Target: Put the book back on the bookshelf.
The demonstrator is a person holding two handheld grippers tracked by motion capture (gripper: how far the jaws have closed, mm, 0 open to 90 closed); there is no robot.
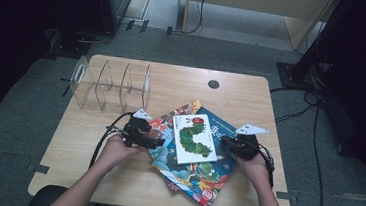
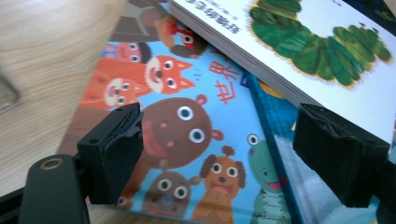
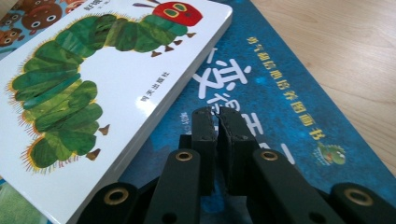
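Our forearms enter at 6 o'clock over desk [image 1: 113,187]. Clear rack [image 1: 109,85] at 10 o'clock. We see blue picture book [image 3: 289,107] under white caterpillar book [image 1: 194,138], desk centre. Left gripper [image 2: 219,154] jaws apart, straddling animal-cover book [image 2: 187,140] by caterpillar book's edge. Right gripper [image 3: 218,122] jaws together, empty, over blue picture book at 3 o'clock.
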